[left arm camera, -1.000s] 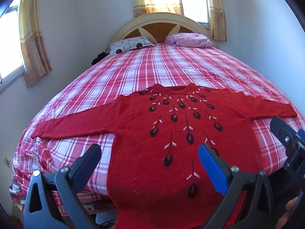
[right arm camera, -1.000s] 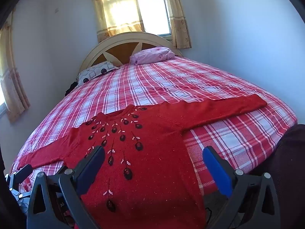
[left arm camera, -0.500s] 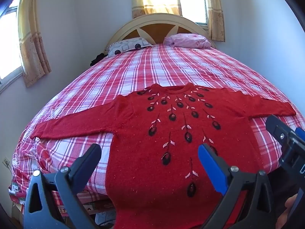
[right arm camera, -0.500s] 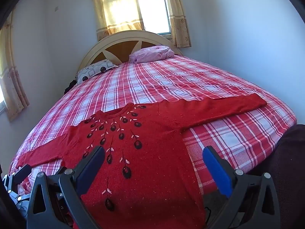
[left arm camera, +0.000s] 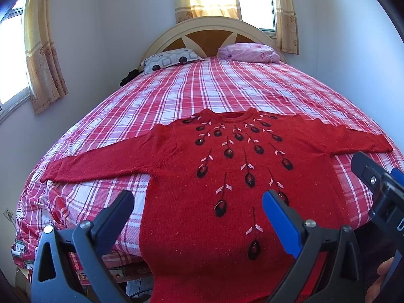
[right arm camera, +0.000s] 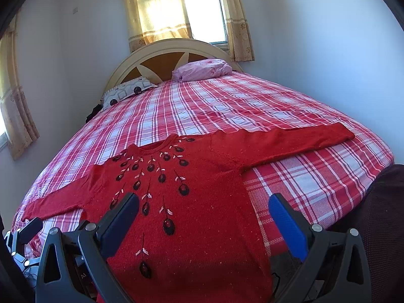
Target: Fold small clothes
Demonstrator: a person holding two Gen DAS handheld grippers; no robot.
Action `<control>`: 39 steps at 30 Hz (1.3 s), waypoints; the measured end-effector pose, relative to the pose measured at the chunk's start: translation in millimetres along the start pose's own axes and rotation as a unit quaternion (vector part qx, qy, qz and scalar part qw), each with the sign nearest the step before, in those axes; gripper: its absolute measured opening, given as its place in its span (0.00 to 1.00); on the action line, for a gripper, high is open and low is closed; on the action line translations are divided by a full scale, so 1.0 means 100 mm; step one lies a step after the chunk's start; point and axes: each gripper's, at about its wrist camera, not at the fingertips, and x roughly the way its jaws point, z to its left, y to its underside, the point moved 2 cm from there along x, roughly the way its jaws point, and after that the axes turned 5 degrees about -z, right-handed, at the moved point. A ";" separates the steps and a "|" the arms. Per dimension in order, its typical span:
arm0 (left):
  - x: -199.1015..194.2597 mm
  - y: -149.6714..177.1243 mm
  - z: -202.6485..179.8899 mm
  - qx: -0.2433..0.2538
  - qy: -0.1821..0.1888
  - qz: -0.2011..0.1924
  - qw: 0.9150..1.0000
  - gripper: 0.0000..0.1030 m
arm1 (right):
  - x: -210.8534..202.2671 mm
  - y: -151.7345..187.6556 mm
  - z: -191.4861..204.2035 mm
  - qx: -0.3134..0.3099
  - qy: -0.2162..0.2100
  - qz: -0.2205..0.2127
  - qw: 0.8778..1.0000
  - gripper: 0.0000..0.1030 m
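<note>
Jaws of both grippers stand wide apart and hold nothing. Left gripper (left arm camera: pixel 197 208), with one black finger and one blue finger, hovers above the hem end of a red knitted long-sleeved sweater (left arm camera: pixel 227 166); right gripper (right arm camera: pixel 203 208), of the same build, hovers over the same sweater (right arm camera: pixel 192 202) from further to the right. In the left wrist view the right gripper (left arm camera: pixel 378 189) shows at the right edge, and in the right wrist view part of the left gripper (right arm camera: pixel 25 232) shows at the lower left.

Writing: a small mark that may read "A1" sits on the black body of the right gripper, too small to be sure; nothing else is legible.

Sweater: lies flat and face up on a bed covered with a red, white and grey plaid sheet (left arm camera: pixel 227 88), neckline toward the cream and wood arched headboard (left arm camera: pixel 209 32), both sleeves spread straight out sideways. Its lower part hangs over the foot edge of the bed. Dark oval bud motifs with thin stems and pale pink leaf stitches fan downward from the round collar. Knit is speckled with tiny light flecks.

Background: a grey-and-white patterned pillow (left arm camera: pixel 169 59) and a pink pillow (left arm camera: pixel 250 51) rest at the headboard; beige curtains (left arm camera: pixel 45 50) frame the windows.
</note>
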 end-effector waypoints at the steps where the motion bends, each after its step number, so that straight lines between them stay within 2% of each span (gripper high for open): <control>1: 0.00 0.00 0.00 0.000 0.001 0.000 1.000 1.00 | 0.00 0.00 0.00 -0.001 0.000 0.000 1.000 0.99; 39: -0.01 0.02 -0.06 -0.002 0.006 0.006 1.000 1.00 | 0.06 0.03 0.03 -0.019 0.017 0.017 1.000 0.99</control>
